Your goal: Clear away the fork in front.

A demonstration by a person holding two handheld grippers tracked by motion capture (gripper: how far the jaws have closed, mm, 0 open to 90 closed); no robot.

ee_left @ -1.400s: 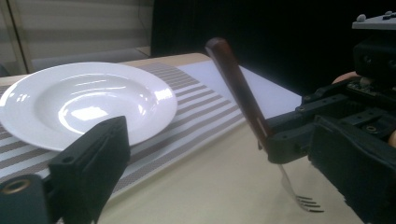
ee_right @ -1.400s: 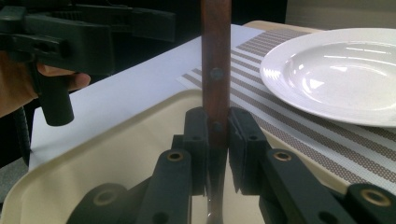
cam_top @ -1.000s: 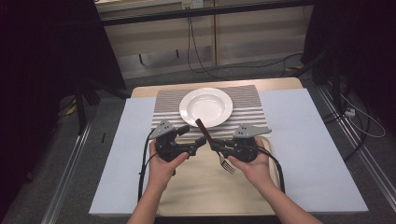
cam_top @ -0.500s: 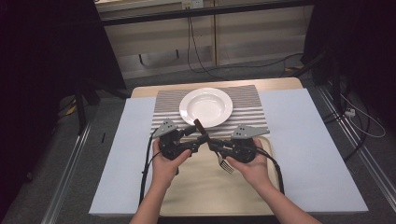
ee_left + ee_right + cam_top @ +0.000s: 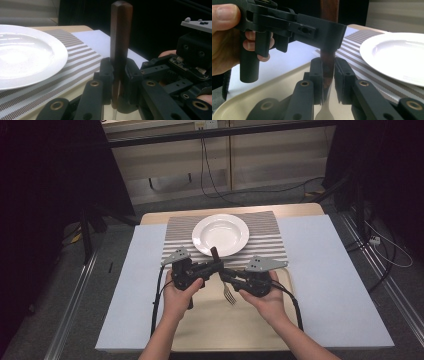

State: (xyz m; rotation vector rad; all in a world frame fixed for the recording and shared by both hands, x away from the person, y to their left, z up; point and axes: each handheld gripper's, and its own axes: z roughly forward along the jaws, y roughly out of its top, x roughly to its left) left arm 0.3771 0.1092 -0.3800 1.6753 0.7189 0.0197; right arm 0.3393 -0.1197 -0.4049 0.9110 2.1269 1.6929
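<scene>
A fork [image 5: 226,279] with a dark wooden handle stands nearly upright between the two claws, tines down over the beige tray [image 5: 286,285], handle end rising above both. The left claw [image 5: 218,266] has just been closing and now pinches the wooden handle; in the left gripper view the handle [image 5: 121,37] sits pressed between its two black jaws. The right claw [image 5: 223,275] is clamped lower on the same fork; in the right gripper view its jaws squeeze the bottom of the handle just above the metal neck [image 5: 323,113], directly beneath the left claw [image 5: 329,35]. The two claws meet tip to tip, touching or very nearly so. Each is borne by a hand: the left hand [image 5: 179,290] and the right hand [image 5: 267,297] come from the near edge of the counter [image 5: 320,270]. Just beyond the claws lies a white plate [image 5: 220,234] on a striped placemat [image 5: 265,240], apart from the fork. The tray lies beneath both claws, on pale sheeting.
</scene>
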